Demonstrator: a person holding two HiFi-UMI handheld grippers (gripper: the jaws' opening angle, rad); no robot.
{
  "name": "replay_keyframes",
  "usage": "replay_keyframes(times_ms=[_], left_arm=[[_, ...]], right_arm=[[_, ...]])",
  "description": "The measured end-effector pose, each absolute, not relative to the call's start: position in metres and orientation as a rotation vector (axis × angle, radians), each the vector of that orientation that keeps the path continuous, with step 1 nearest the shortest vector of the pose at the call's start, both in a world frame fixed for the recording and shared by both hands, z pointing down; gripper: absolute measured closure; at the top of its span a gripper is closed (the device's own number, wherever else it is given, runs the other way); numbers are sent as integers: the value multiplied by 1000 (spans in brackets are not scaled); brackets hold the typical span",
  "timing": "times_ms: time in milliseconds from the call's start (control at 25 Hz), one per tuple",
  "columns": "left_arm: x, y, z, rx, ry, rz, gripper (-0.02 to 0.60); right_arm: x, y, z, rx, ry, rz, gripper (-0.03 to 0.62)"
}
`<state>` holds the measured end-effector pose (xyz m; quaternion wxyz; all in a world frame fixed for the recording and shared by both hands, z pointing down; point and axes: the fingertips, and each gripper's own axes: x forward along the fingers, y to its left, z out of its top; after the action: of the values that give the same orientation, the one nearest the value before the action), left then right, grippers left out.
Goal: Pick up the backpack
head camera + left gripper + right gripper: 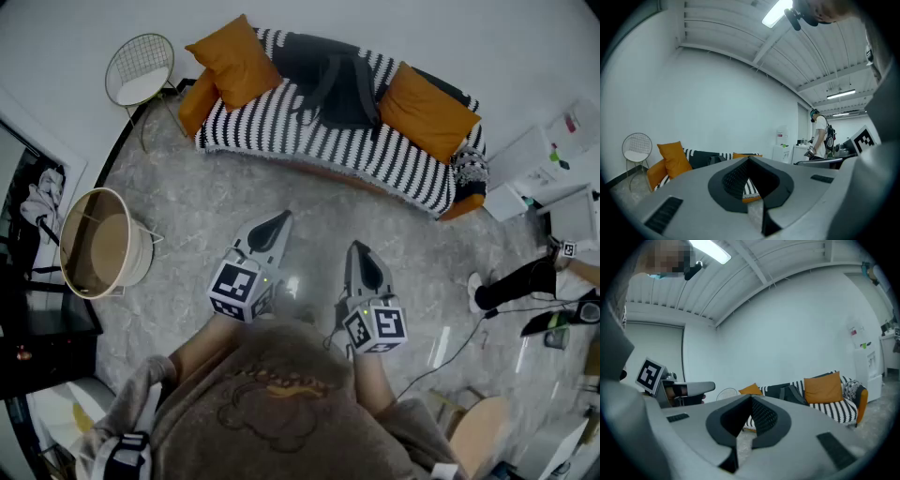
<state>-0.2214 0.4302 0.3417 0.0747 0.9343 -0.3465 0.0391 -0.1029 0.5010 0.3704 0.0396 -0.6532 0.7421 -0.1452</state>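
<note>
Orange cushions [234,58] flank the backpack [339,82] on the striped sofa [309,141].

A backpack [333,80] lies on the sofa [319,141], between two cushions [234,61] [427,112]. A wire chair [141,70] stands beside the sofa's left end, with a round basket [98,244] on the floor [187,197] nearer the camera. The left tongs [279,219] and right tongs [359,249] are side by side before the sofa, well apart from it.

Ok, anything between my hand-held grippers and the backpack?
Head view: from the left hand-held gripper and right hand-held gripper, only bare floor, then the striped sofa's front edge; the backpack lies on its seat.
</note>
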Motion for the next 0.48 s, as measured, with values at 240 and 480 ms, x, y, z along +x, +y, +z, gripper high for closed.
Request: replay_keyframes(times_ms=[240,480], left_arm=[[-227,425,344,2819,-1015,130,580],[-245,415,351,2838,-962,130,580]], right_arm=[[-112,498,375,-2026,2261,-455,592],[-118,496,371,-2091,2174,-356,591]])
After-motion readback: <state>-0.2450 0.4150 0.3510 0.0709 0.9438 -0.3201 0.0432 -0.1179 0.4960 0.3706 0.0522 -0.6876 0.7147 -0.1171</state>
